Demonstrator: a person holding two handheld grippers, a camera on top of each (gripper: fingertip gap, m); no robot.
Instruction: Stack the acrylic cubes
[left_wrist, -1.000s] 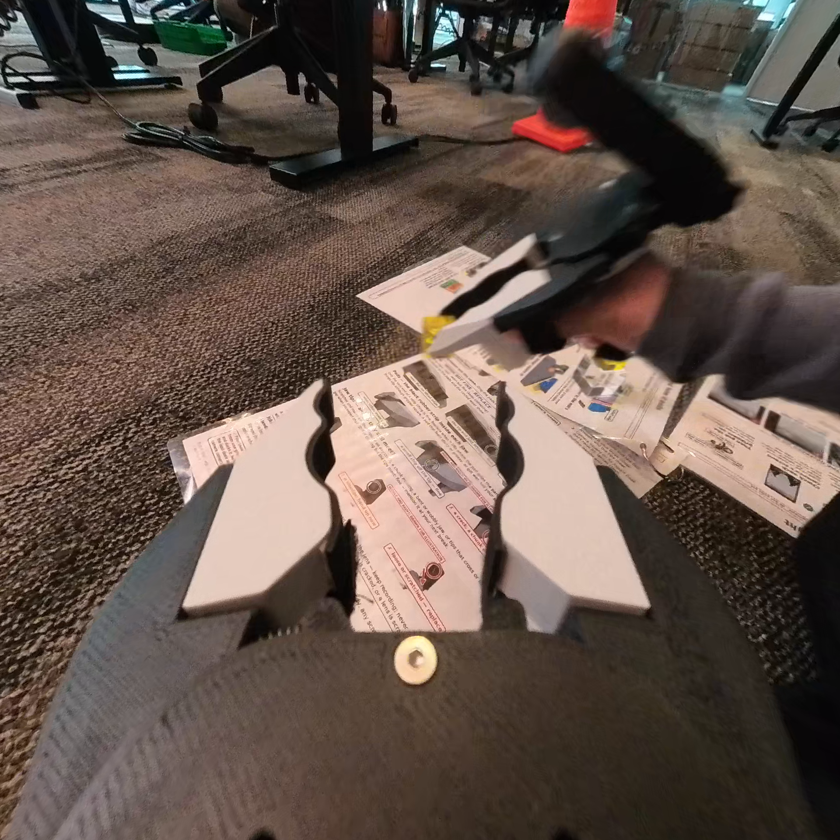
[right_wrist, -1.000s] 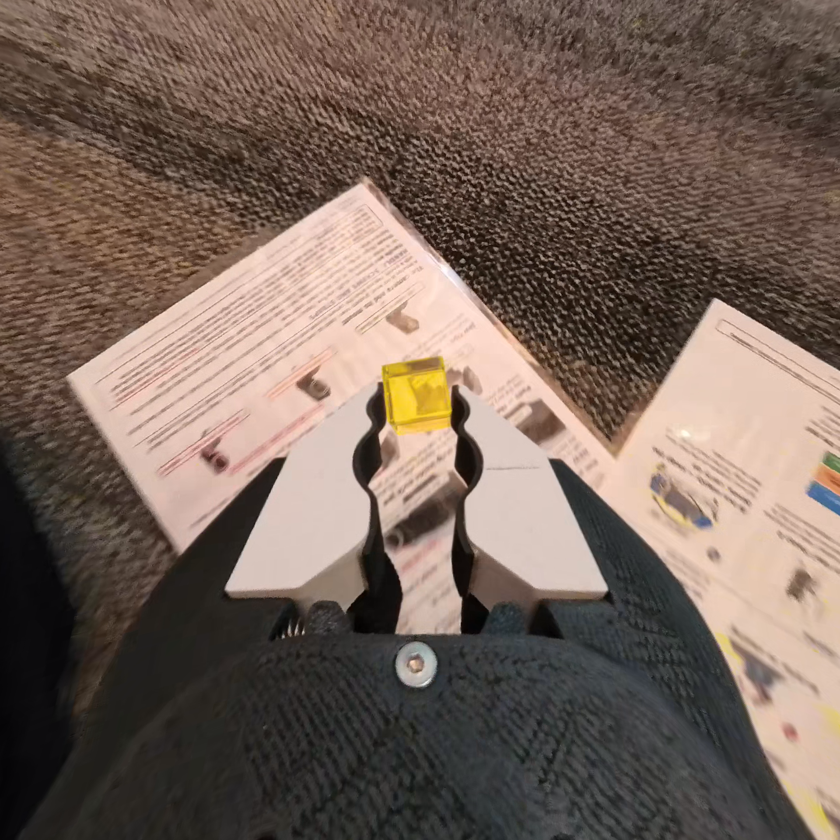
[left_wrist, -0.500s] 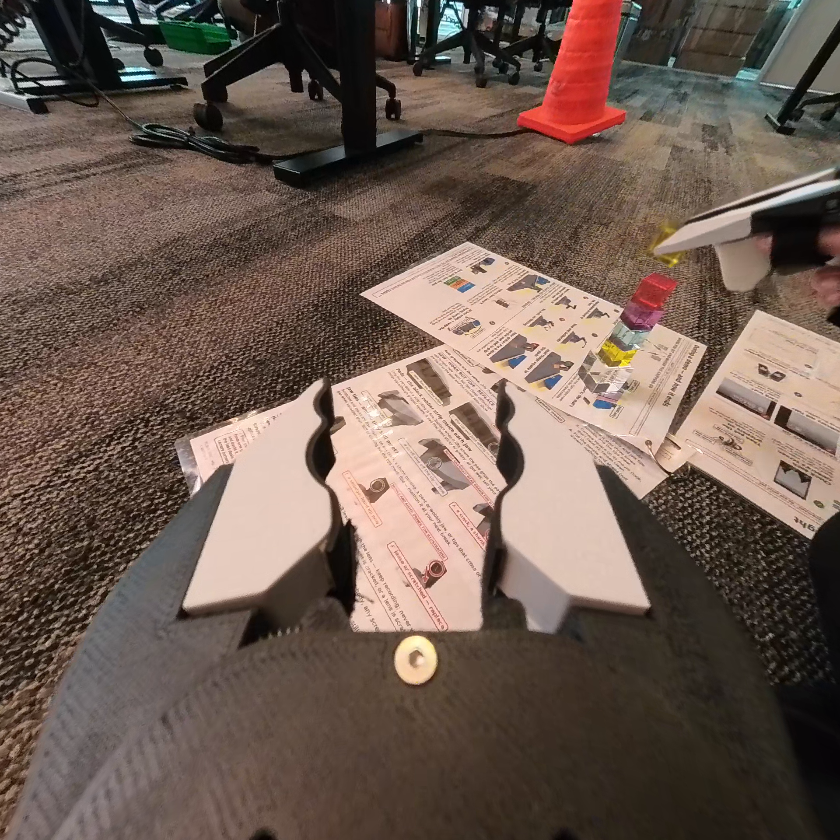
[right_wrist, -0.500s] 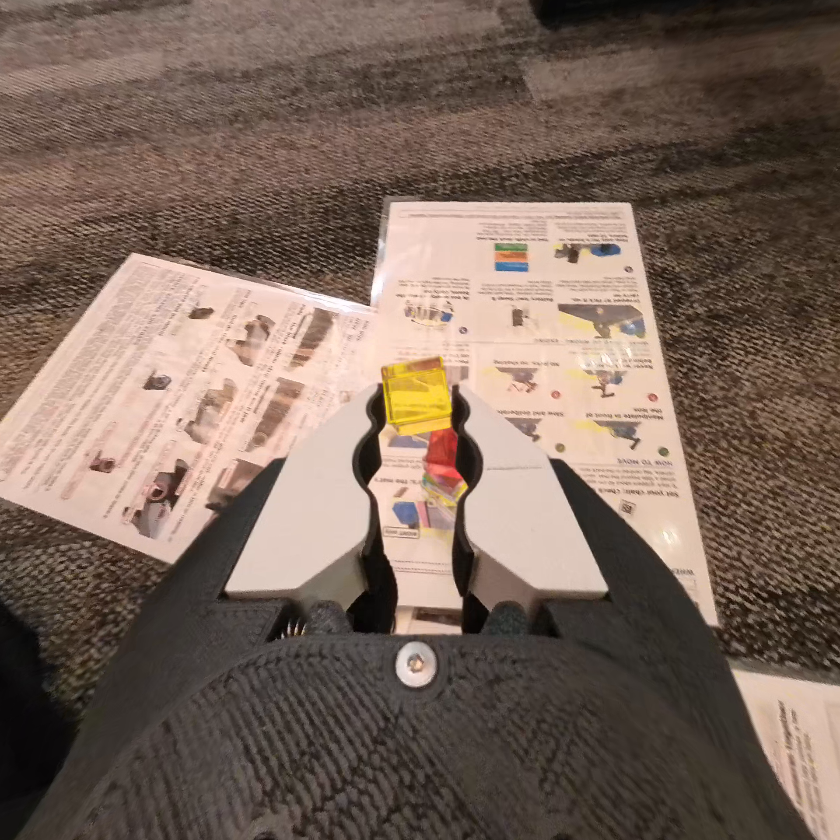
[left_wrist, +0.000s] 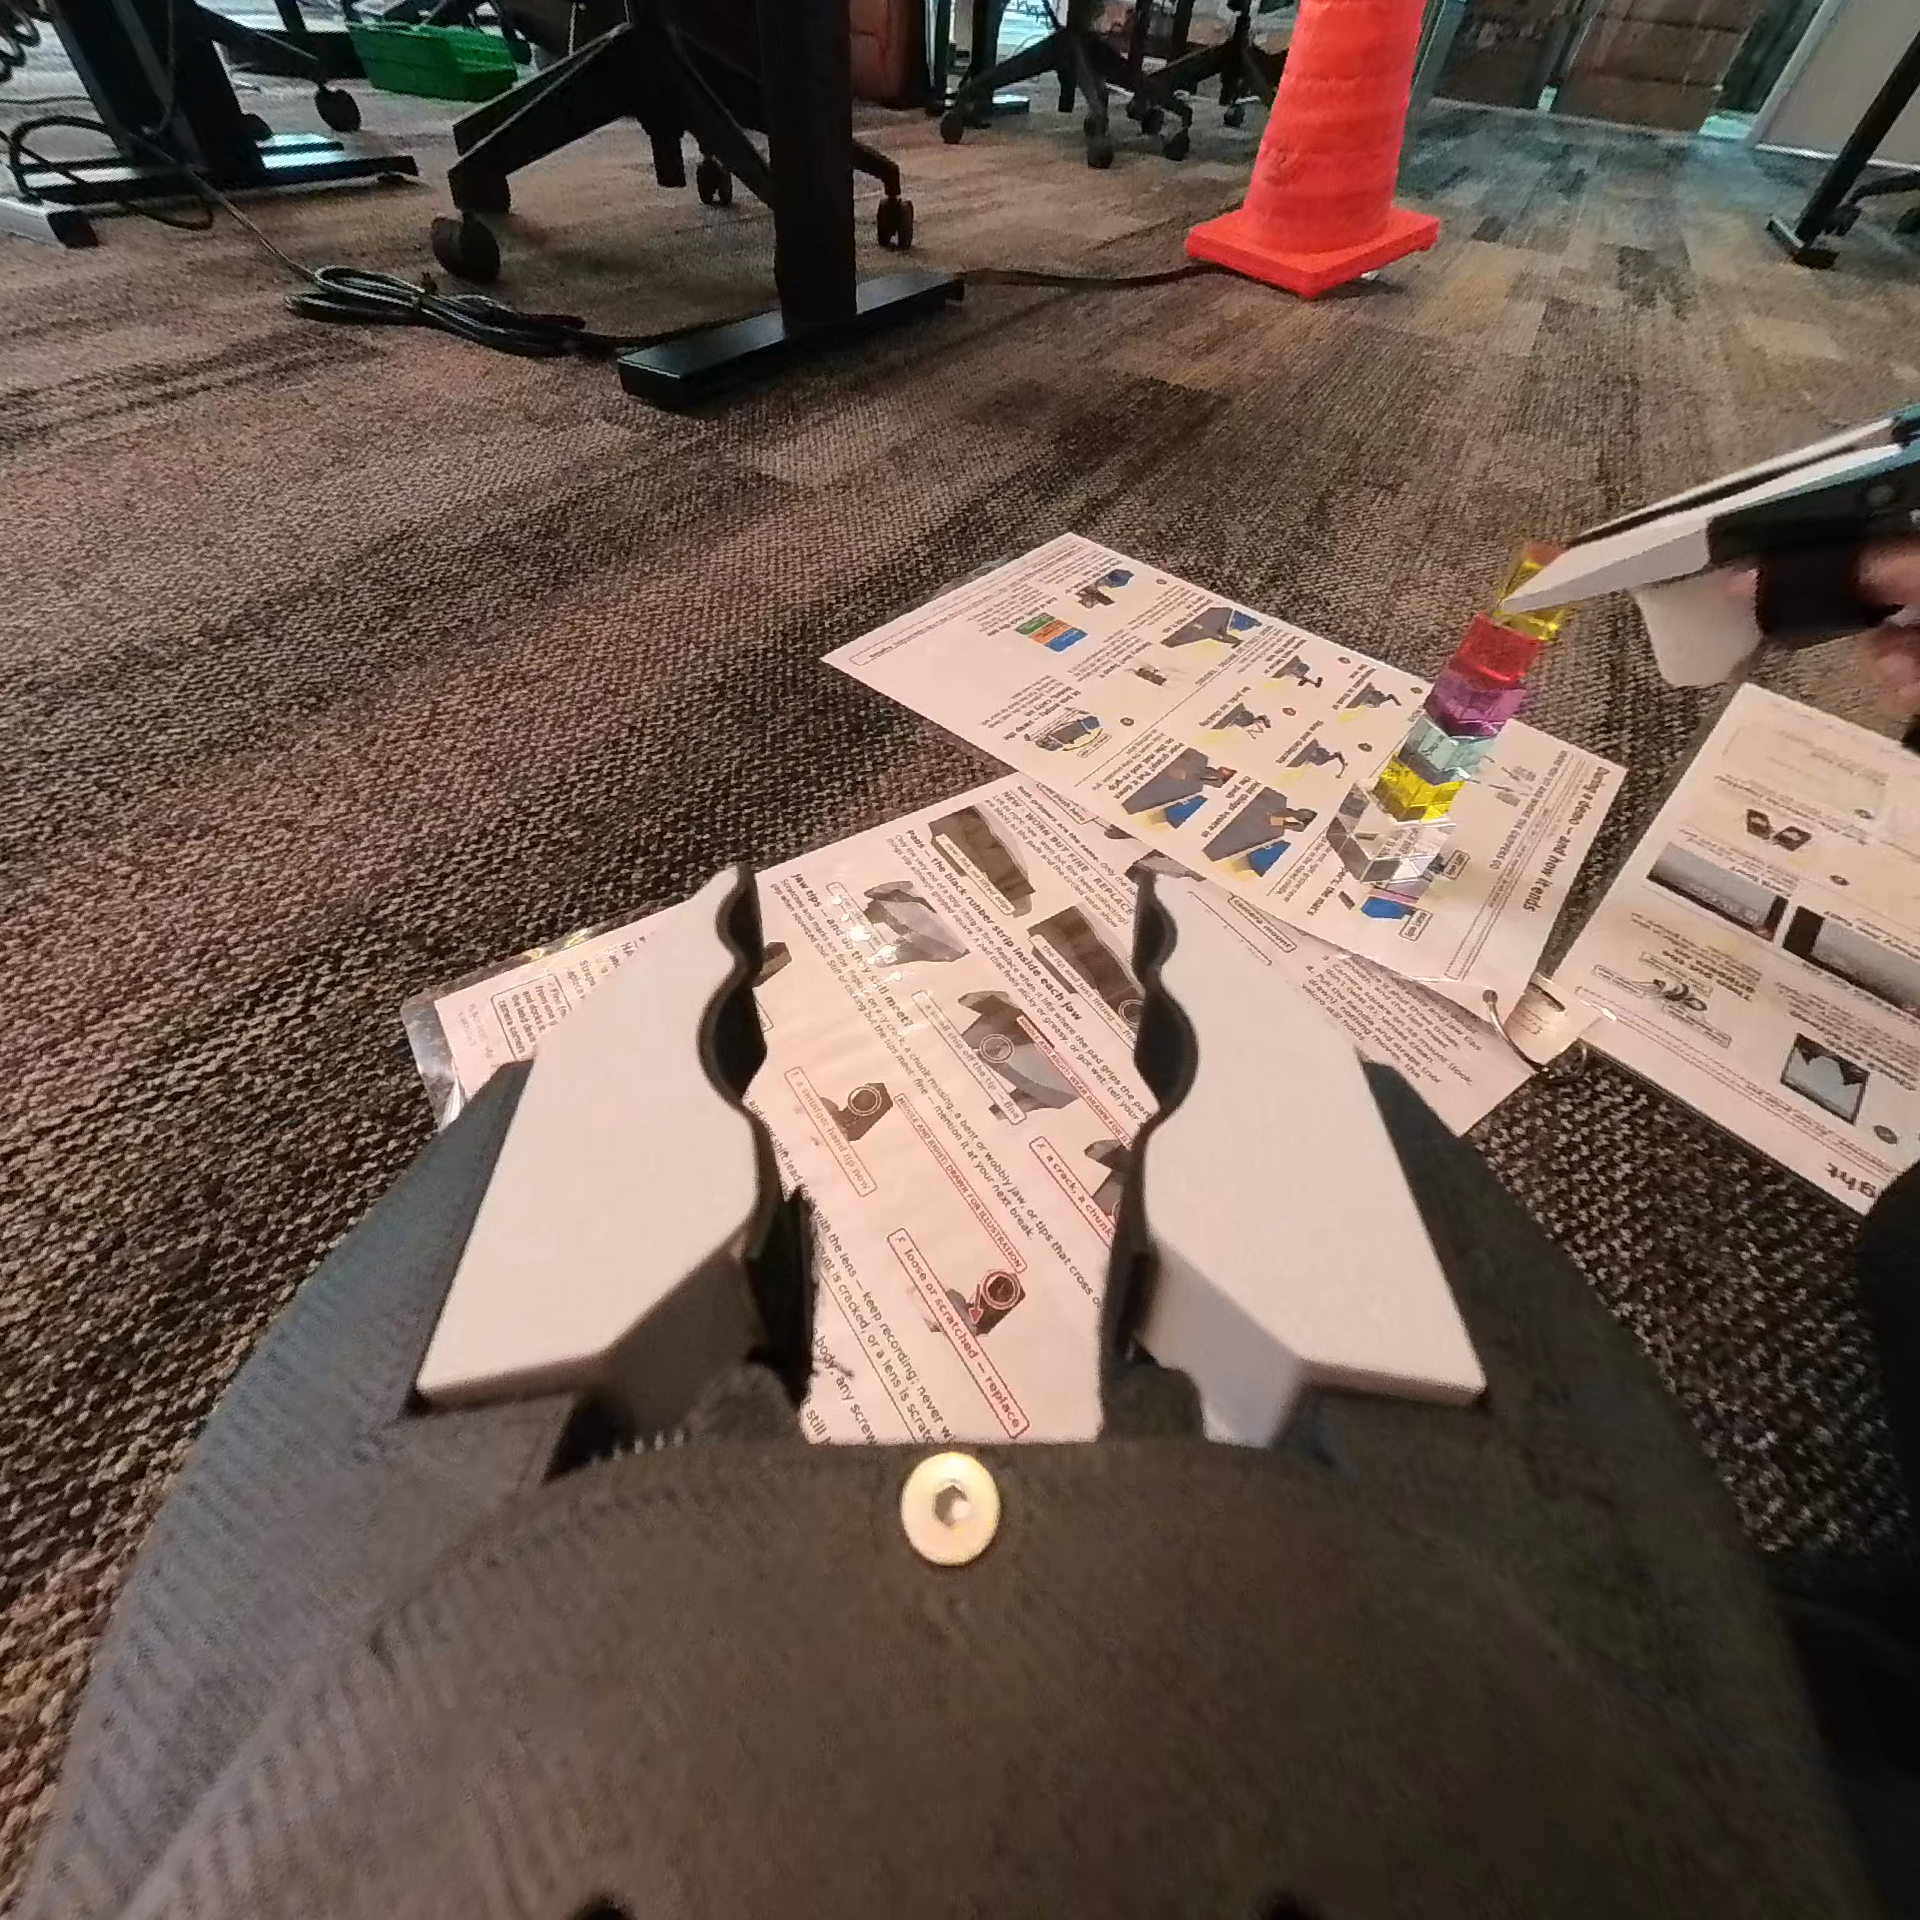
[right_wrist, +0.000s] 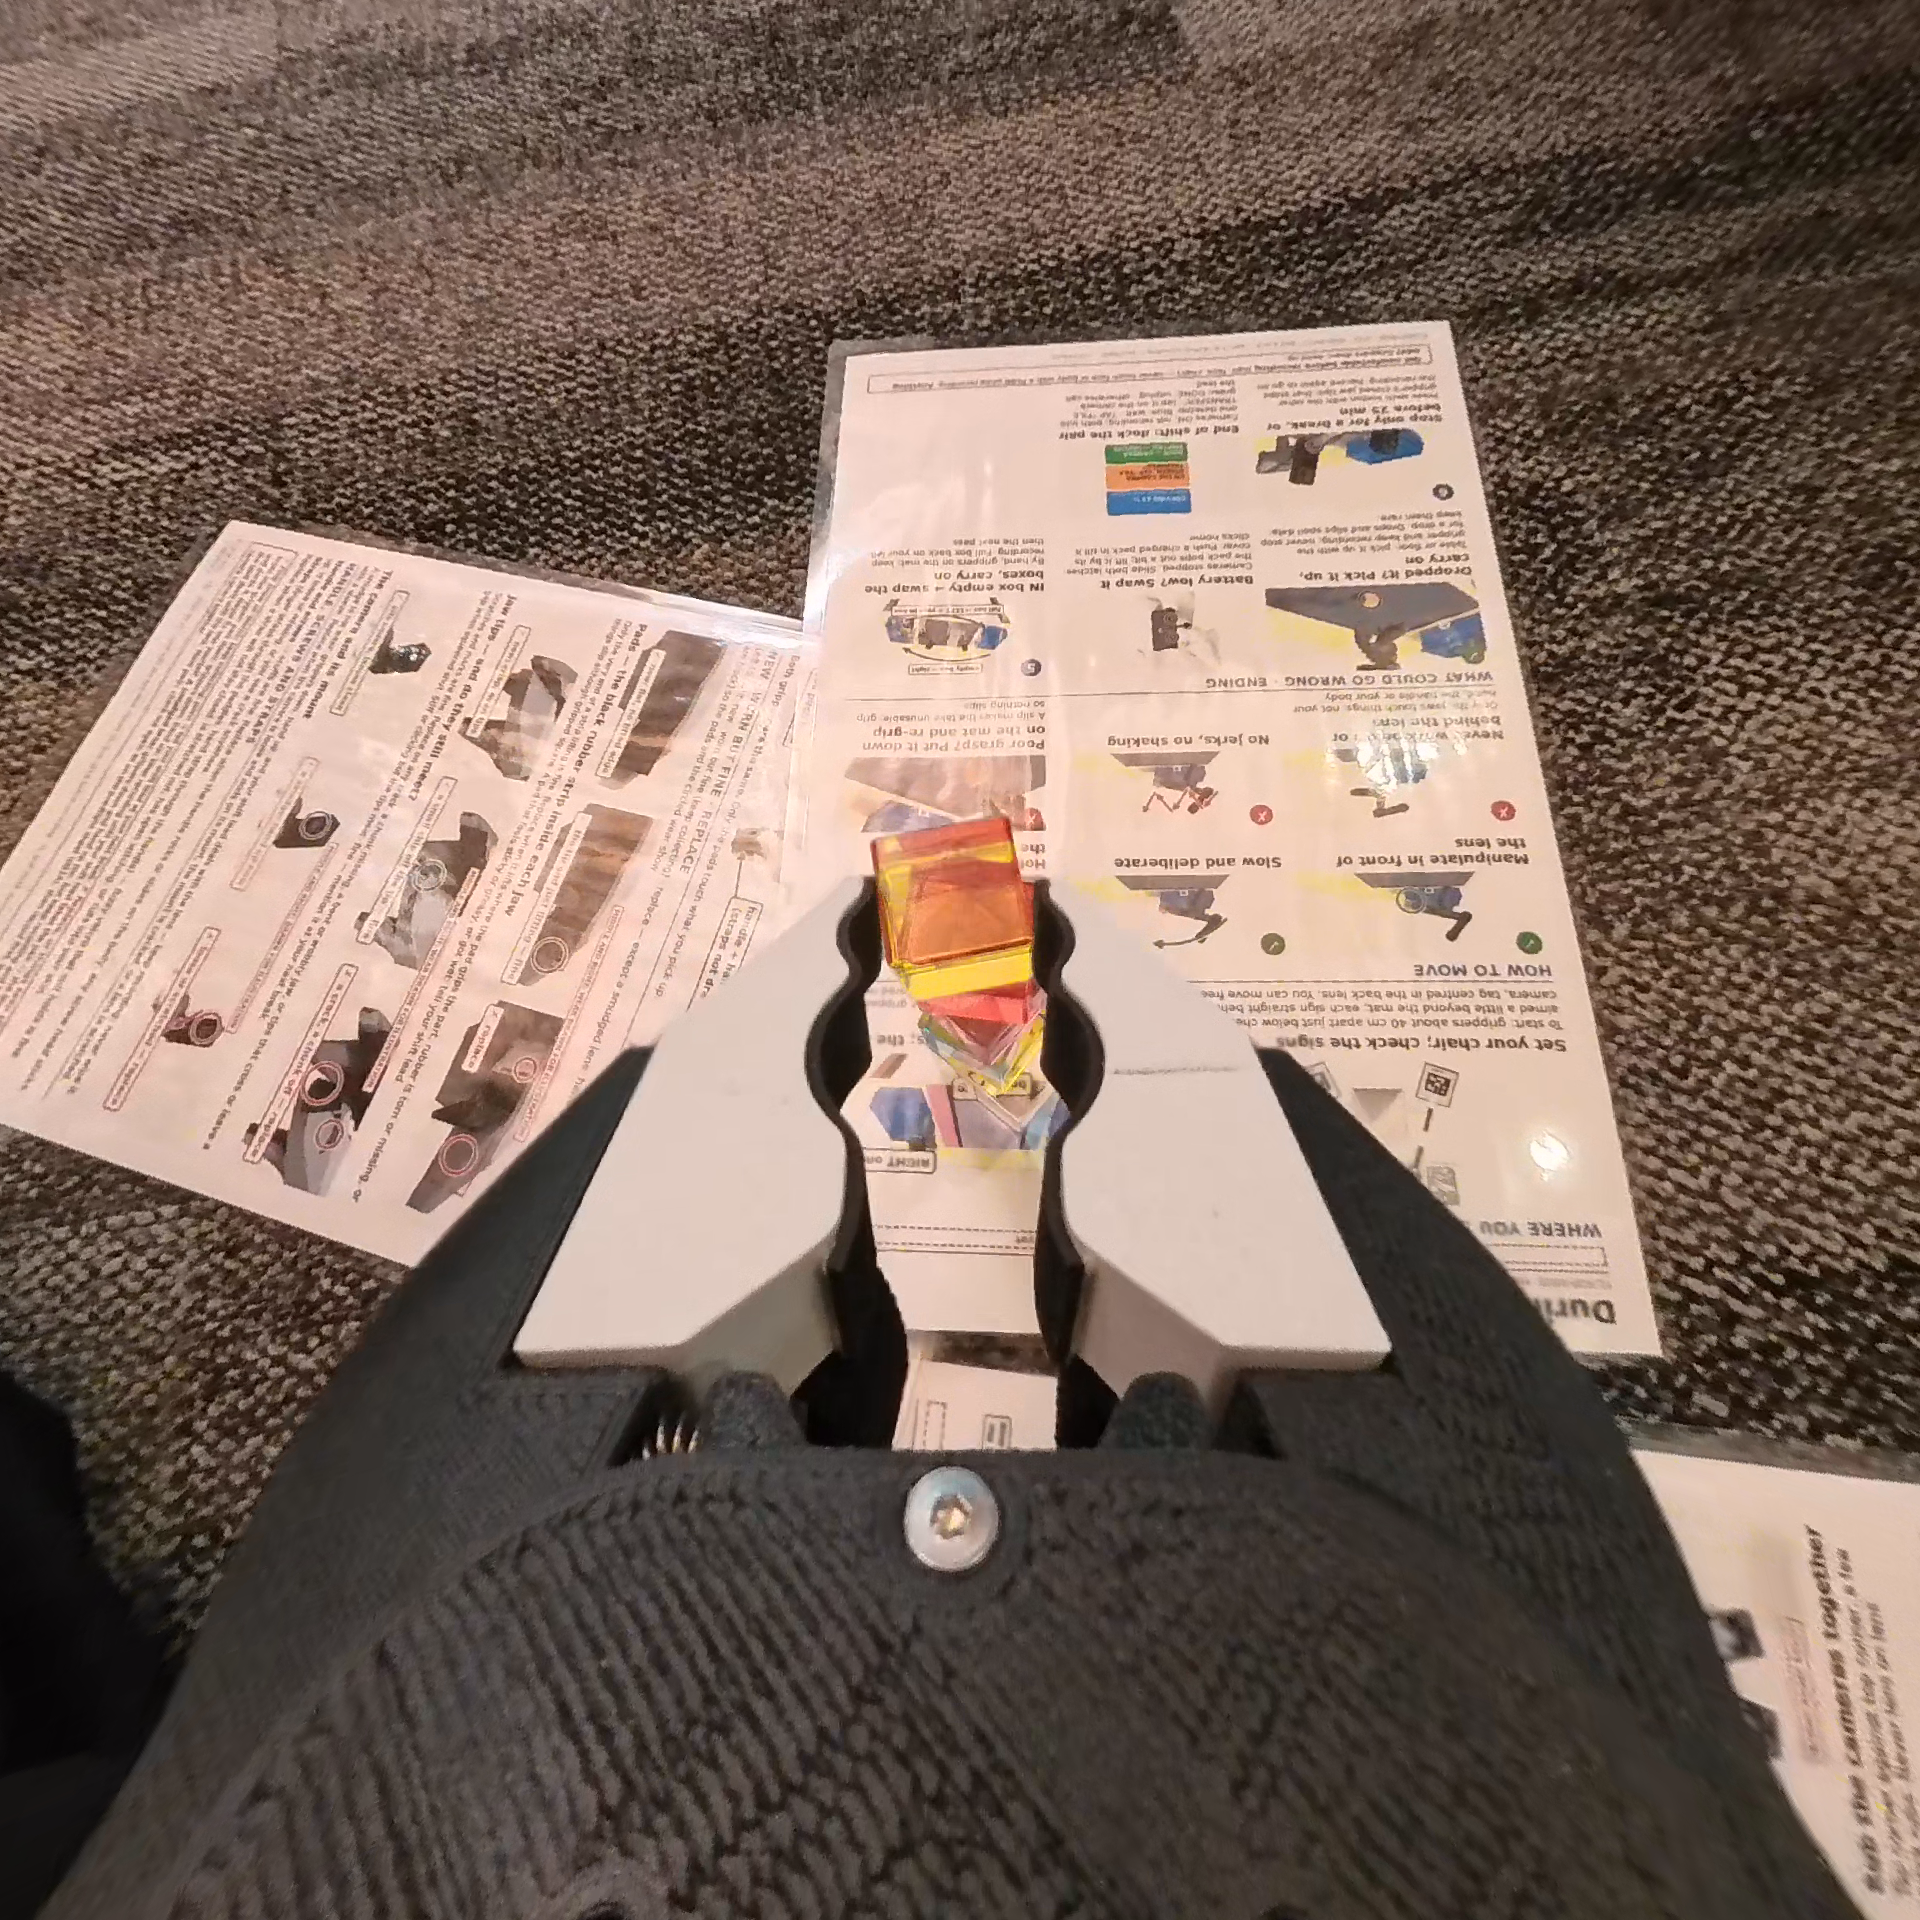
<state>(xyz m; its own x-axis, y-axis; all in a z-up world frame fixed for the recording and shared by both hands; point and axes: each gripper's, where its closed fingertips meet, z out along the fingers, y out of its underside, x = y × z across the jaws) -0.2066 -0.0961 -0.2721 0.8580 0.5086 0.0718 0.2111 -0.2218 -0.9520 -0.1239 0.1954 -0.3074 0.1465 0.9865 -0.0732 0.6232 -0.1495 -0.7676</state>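
Note:
My right gripper (right_wrist: 951, 914) is shut on a clear yellow cube (right_wrist: 956, 914), with both pads against its sides. It holds the cube directly over a stack of coloured clear cubes (right_wrist: 982, 1039). In the left wrist view the right gripper (left_wrist: 1538, 594) holds the yellow cube (left_wrist: 1527, 582) at the top of the stack (left_wrist: 1455, 727), just above its red cube (left_wrist: 1496, 649). I cannot tell whether they touch. The stack stands on a laminated sheet (left_wrist: 1143, 686). My left gripper (left_wrist: 945, 894) is open and empty, low over another laminated sheet (left_wrist: 935, 1091).
Several laminated sheets lie on the grey carpet (left_wrist: 416, 675). A small ring with a tag (left_wrist: 1543, 1013) lies between sheets. Farther off stand an orange cone (left_wrist: 1325, 135), a black desk foot (left_wrist: 790, 332), chair bases (left_wrist: 665, 125) and a cable (left_wrist: 436, 312). Some 30 cm of space lies between my two pairs of fingers.
My right gripper carried the yellow cube from over the left sheets across to the right and lowered it over the cube stack. My left gripper has stayed still and open.

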